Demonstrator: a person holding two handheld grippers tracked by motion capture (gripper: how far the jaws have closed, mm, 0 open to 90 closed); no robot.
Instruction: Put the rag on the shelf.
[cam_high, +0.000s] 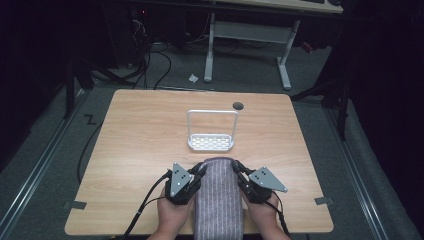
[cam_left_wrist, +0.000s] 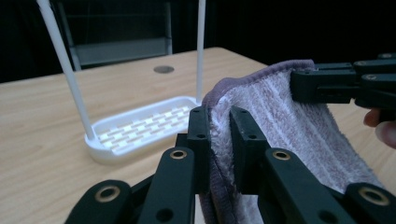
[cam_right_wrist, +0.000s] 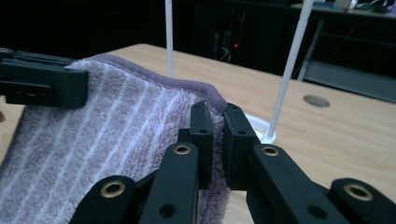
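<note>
Where jaws pinch, towel (cam_high: 218, 200) corners hide; near end cropped.

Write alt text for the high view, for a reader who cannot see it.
Two hands each hold a hand-held gripper, the left hand-held gripper and the right hand-held gripper, clamped on the far corners of a purple striped towel at the near edge of a wooden table. A white rack stands just beyond the towel.

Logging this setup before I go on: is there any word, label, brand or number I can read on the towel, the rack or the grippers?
None can be read. The purple towel, the white rack, the left gripper and the right gripper bear no visible lettering, nor does the table.
</note>
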